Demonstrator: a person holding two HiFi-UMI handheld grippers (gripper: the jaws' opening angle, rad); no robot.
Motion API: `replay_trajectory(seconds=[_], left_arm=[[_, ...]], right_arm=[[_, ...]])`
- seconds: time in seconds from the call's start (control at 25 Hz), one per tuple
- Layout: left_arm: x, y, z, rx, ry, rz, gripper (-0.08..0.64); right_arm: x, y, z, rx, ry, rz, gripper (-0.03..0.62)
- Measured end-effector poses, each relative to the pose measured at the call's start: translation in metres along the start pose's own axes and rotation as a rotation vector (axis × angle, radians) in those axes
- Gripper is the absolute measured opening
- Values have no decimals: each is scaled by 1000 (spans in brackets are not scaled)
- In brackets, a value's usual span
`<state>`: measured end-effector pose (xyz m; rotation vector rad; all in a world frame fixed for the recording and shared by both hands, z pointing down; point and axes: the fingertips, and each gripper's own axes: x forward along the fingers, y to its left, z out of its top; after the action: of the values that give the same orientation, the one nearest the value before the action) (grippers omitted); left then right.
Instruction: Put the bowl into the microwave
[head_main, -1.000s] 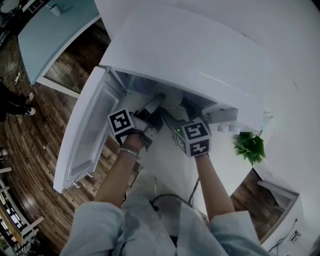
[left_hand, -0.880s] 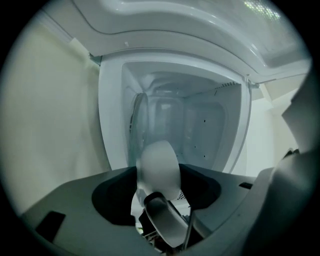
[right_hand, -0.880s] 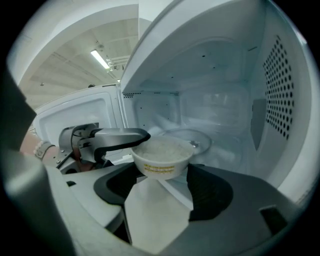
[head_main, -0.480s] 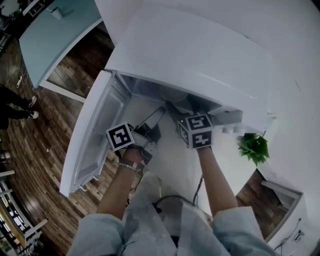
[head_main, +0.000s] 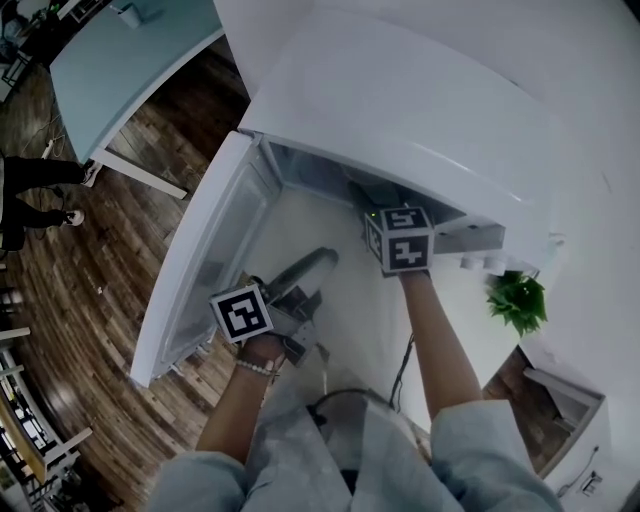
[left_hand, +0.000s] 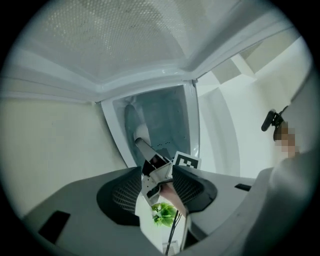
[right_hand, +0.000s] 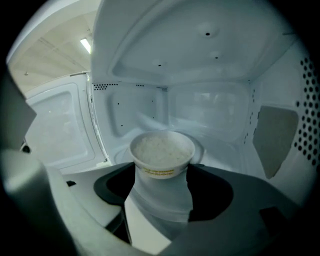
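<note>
A white microwave (head_main: 400, 110) is found on a white desk (head_main: 355, 300) above a wooden floor (head_main: 90, 300); its door (head_main: 200, 260) is swung fully open, to the left in the head view; the right gripper (right_hand: 162, 172) is reached into the cavity's mouth, its fingers clenched on the sides of the bowl (right_hand: 161, 150); the bowl, filled with white grainy contents, is held inside the cavity, well short of the back wall; whether its base is set on the cavity floor cannot be told; the left gripper (head_main: 322, 262) is held outside, over the desk near the door; its fingers, just lately closing, are parted with nothing between them; a small green plant (head_main: 517, 298) is noted right of the microwave
</note>
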<state>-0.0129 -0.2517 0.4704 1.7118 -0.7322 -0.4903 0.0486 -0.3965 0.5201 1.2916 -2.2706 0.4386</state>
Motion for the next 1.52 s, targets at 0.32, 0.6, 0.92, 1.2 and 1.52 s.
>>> replay_trajectory(seconds=[0.32, 0.6, 0.92, 1.2, 1.52], left_arm=[[-20, -17, -15, 102, 21, 42, 114], [-26, -37, -13, 289, 17, 88, 2], [-25, -78, -4, 472, -12, 65, -2], [-19, -117, -12, 664, 9, 47, -2], [-17, -172, -21, 870, 31, 6, -2]], right_arm=[[1, -2, -4, 15, 25, -4, 336], [-38, 10, -4, 6, 0, 13, 336], [-115, 18, 15, 26, -170, 3, 137], [-189, 23, 50, 32, -348, 21, 2], [-256, 32, 71, 17, -464, 56, 0]])
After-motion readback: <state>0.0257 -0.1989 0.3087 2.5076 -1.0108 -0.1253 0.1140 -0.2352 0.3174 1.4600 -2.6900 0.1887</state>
